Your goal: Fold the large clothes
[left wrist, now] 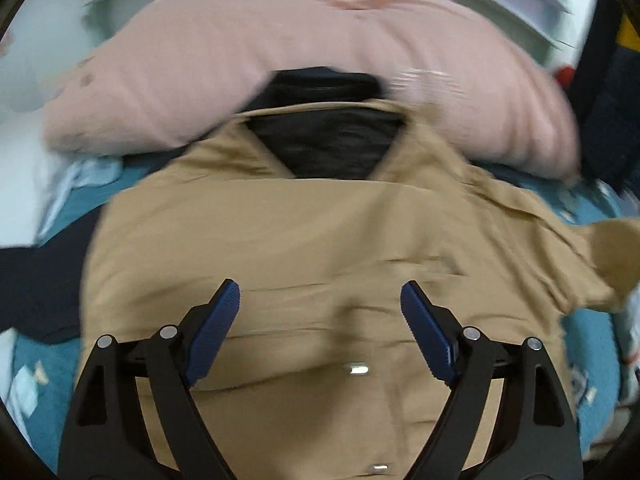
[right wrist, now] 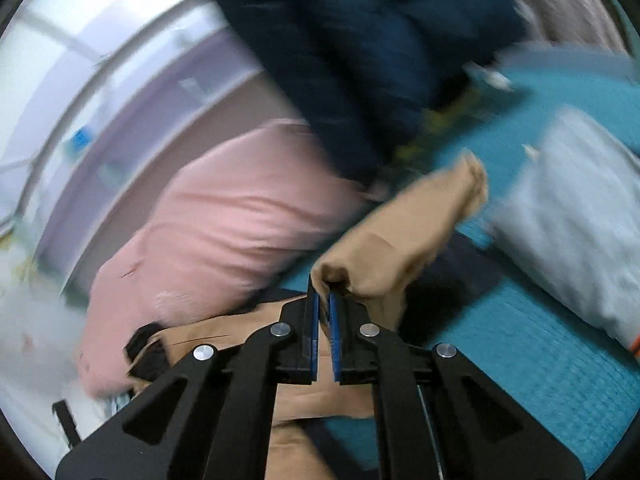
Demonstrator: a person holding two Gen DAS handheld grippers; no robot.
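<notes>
A tan jacket (left wrist: 320, 240) with a black lining at the collar (left wrist: 328, 144) lies spread on a teal bedspread (left wrist: 592, 344), front up, snaps showing. My left gripper (left wrist: 320, 300) hovers open over the jacket's middle, holding nothing. My right gripper (right wrist: 324, 296) is shut on the tan sleeve (right wrist: 412, 224), which is lifted off the bed and stretches away toward its cuff. The sleeve also shows at the right edge of the left wrist view (left wrist: 612, 256).
A pink pillow (left wrist: 304, 64) lies just beyond the collar and shows in the right wrist view (right wrist: 224, 216). A dark navy garment (right wrist: 360, 40) is piled behind. A grey folded item (right wrist: 576, 224) rests on the bedspread (right wrist: 520, 352) at right. Another dark cloth (left wrist: 44, 288) lies left of the jacket.
</notes>
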